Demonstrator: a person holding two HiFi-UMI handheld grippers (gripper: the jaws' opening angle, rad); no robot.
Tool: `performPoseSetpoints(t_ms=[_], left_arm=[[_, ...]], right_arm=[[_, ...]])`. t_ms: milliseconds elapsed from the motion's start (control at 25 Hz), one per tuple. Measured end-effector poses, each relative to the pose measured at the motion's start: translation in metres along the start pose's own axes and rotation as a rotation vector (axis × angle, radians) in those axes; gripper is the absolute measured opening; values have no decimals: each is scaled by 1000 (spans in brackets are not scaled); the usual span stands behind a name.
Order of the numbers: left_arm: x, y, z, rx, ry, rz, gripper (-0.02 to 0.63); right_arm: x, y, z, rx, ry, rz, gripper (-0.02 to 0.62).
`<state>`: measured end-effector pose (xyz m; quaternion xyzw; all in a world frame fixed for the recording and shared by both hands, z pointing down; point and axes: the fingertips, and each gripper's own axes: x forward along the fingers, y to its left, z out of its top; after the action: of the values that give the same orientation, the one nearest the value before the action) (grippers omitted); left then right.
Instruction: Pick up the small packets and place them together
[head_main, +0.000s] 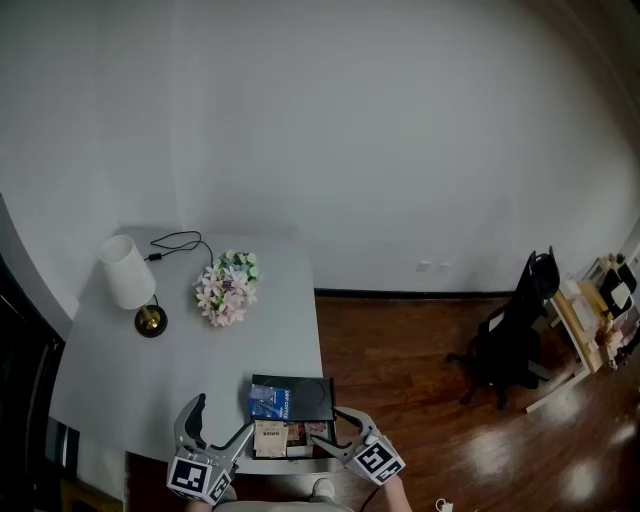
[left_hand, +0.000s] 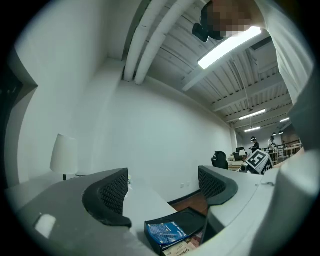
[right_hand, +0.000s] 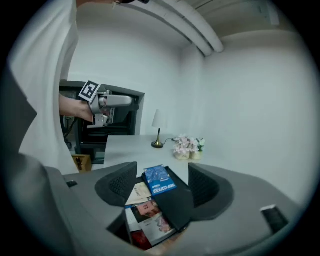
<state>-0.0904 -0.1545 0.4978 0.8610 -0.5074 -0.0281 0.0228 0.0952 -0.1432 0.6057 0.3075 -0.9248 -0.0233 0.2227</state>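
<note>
You hold both claws low at the near edge of the pale grey table (head_main: 150, 370). Your left claw (head_main: 222, 425) has its two dark jaws wide apart, and nothing sits between them. It points flat across the table. Your right claw (head_main: 330, 430) also has its jaws apart. It tips down a little toward the packets, and its pads do not press on anything.

The small packets all lie close together by the table's near edge, between your two claws. A shiny blue packet with white letters (head_main: 269, 402) lies on the near left corner of a flat black square tray (head_main: 310, 395). A small cream paper packet (head_main: 270, 437) lies just in front of the blue one. Beside it lie packets with reddish pictures (head_main: 303, 434), touching the tray's near edge. You cannot tell if they slip under the tray.

Farther back on the table stands a white lamp with a round gold foot (head_main: 127, 272). Near it sits a bunch of pink and white flowers (head_main: 228, 287). A thin black cord (head_main: 180, 240) curls behind them. Off to the right, on the brown wood floor (head_main: 400, 360), stands a black office chair (head_main: 510, 340).
</note>
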Motion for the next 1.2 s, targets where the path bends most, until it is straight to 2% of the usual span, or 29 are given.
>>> performPoseSetpoints(t_ms=[120, 320, 400, 440, 480, 560, 720, 960, 1080, 1120, 1160, 1200], left_arm=[[-4, 2, -3, 2, 10, 16, 436], [-9, 7, -10, -2, 31, 38, 436], [-10, 9, -12, -2, 38, 42, 436], [-10, 9, -12, 1, 40, 43, 436], [-11, 10, -12, 4, 44, 45, 436], [-12, 10, -14, 11, 54, 48, 437], [-14, 14, -16, 6, 60, 55, 437], [-15, 17, -18, -7, 63, 59, 437], [-16, 19, -17, -10, 65, 63, 437], [-17, 20, -17, -8, 65, 64, 437], [-17, 21, -17, -8, 66, 65, 437], [-18, 22, -18, -9, 66, 67, 437]], right_arm=[[22, 21, -45, 62, 153, 83, 313], [55, 47, -127, 294, 412, 162, 310], [66, 50, -149, 400, 488, 149, 304], [70, 49, -159, 448, 528, 130, 265], [73, 47, -168, 489, 570, 107, 187], [76, 42, -185, 538, 650, 62, 175], [85, 32, -197, 518, 763, 10, 173], [100, 45, -208, 439, 924, 11, 173], [106, 43, -202, 333, 911, 2, 132], [104, 42, -201, 322, 904, -3, 52], [101, 42, -200, 327, 895, -4, 5], [98, 41, -199, 336, 885, -6, 5]])
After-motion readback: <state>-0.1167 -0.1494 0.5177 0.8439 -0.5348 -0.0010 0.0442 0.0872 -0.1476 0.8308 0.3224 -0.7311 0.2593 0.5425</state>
